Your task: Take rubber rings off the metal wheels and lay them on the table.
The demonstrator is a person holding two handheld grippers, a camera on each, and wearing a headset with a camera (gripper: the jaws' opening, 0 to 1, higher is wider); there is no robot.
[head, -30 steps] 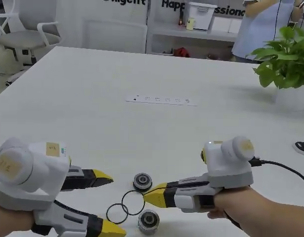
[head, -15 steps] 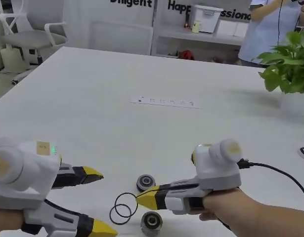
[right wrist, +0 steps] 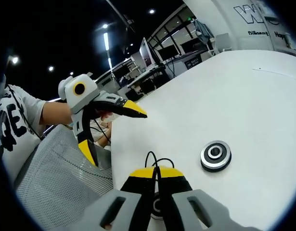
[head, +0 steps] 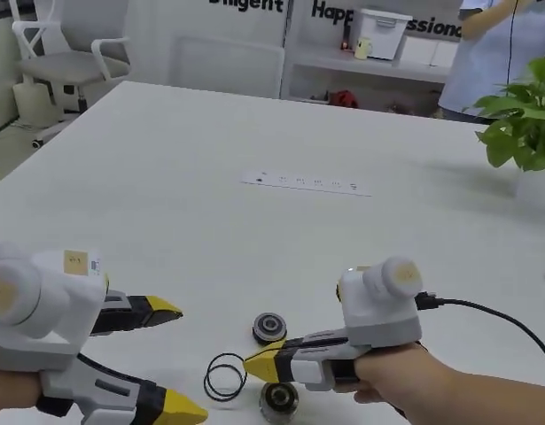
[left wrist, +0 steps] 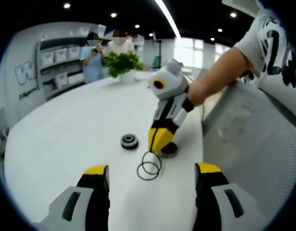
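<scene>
Two thin black rubber rings (head: 225, 377) lie overlapped on the white table (head: 254, 239). My right gripper (head: 253, 361) is shut on one rubber ring (right wrist: 153, 159), its yellow tips pinching the loop's near edge. One metal wheel (head: 269, 327) lies bare just beyond the tips, also the wheel (right wrist: 215, 155) in the right gripper view. A second wheel (head: 279, 399) sits partly under the right gripper's jaws. My left gripper (head: 172, 359) is open at the lower left, its jaws straddling nothing, with the rings (left wrist: 148, 168) a short way ahead of it. The right gripper (left wrist: 160, 140) meets the rings from the far side.
A flat white power strip (head: 307, 183) lies mid-table. A potted plant (head: 524, 131) stands at the right edge. A black cable (head: 494, 312) trails from the right gripper. A chair (head: 64, 62), shelves with a white box (head: 384, 30) and a person (head: 498, 53) are beyond the table.
The right gripper has moved left and toward me, away from the far wheel, pulling the rings along a little. The left gripper has barely moved. The head camera has shifted.
</scene>
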